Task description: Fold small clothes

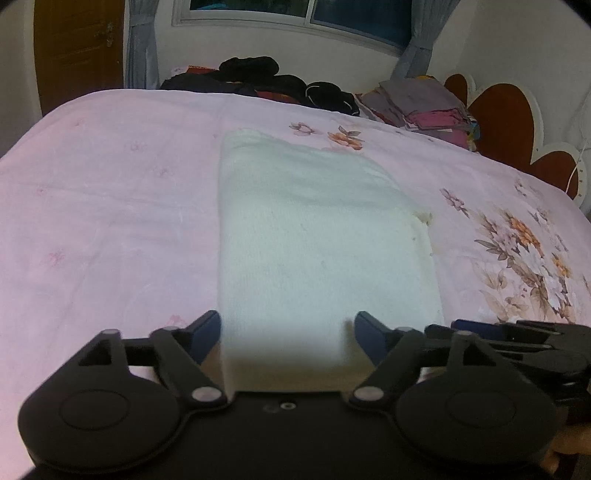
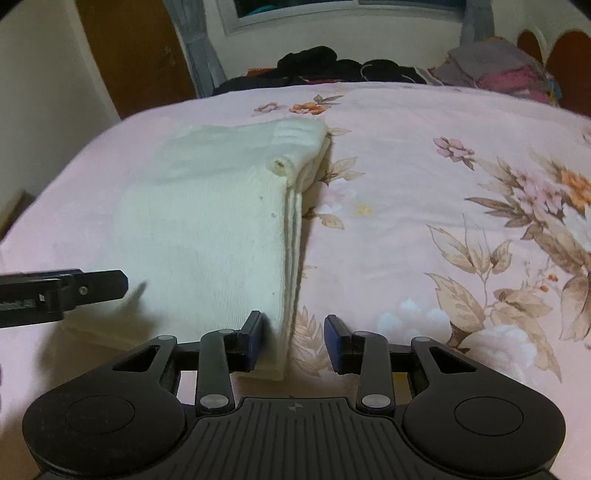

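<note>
Left wrist camera is sitting low over the bed (image 1: 110, 203), close, facing 12 o'clock toward the window (image 1: 295, 14). Right wrist camera is looking likewise from slightly rightward. Both are sharing the folded white garment (image 1: 314, 240), dark clothes pile (image 2: 332, 66) and headboard (image 1: 509, 122).

A pink floral bedsheet (image 1: 110, 206) is seen, with a window (image 1: 295, 14) and brown door (image 1: 77, 48) behind.
</note>
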`<move>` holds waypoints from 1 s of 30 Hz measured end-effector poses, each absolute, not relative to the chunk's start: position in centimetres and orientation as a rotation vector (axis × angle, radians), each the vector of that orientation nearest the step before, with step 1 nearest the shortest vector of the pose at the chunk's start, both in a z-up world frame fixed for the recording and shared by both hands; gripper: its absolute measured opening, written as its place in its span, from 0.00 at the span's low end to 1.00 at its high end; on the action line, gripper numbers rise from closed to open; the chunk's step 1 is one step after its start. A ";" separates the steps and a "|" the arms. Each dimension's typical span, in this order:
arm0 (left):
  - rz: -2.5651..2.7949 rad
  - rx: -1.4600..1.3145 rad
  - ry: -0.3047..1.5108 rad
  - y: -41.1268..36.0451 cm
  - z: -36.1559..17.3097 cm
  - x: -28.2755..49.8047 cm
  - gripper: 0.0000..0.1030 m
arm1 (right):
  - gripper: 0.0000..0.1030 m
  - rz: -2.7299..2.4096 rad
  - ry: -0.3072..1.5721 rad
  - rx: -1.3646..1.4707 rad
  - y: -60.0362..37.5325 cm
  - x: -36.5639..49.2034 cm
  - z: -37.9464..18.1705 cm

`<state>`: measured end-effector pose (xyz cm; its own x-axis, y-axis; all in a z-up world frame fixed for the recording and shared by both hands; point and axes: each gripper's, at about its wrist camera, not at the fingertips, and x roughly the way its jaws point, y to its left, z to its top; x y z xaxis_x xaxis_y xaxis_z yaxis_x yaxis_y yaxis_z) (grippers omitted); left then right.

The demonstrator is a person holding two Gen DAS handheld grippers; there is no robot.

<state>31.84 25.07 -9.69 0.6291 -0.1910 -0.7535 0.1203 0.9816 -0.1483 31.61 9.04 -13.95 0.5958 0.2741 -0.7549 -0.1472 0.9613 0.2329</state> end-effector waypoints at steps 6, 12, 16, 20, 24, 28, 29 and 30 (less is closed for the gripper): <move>-0.168 -0.077 0.884 24.9 -10.0 31.4 1.00 | 0.34 0.220 0.895 0.170 9.0 31.4 -14.3; -0.105 -0.058 0.987 24.8 -11.6 31.8 1.00 | 0.35 0.193 0.882 0.194 9.2 31.0 -14.2; -0.080 -0.029 0.983 24.6 -11.2 31.2 1.00 | 0.35 0.189 0.893 0.165 9.5 31.3 -13.9; -0.050 0.014 0.941 24.2 -9.6 29.9 1.00 | 0.55 0.162 0.907 0.130 9.6 31.3 -13.0; -0.048 0.015 0.874 24.1 -7.2 27.5 1.00 | 0.55 0.192 0.866 0.210 8.3 29.4 -11.2; -0.012 0.030 0.816 23.5 -4.3 24.6 1.00 | 0.71 0.232 0.836 0.284 6.6 26.3 -8.9; -0.002 0.039 0.800 23.3 -3.6 23.7 1.00 | 0.81 0.247 0.826 0.308 6.1 25.3 -8.3; 0.005 0.042 0.780 23.0 -2.9 22.6 1.00 | 0.82 0.267 0.813 0.317 5.6 24.3 -7.5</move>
<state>22.59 23.02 -2.89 0.7111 0.0199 -0.7028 0.0113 0.9991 0.0397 24.29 5.64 -7.54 0.6589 0.3513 -0.6652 -0.1110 0.9200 0.3759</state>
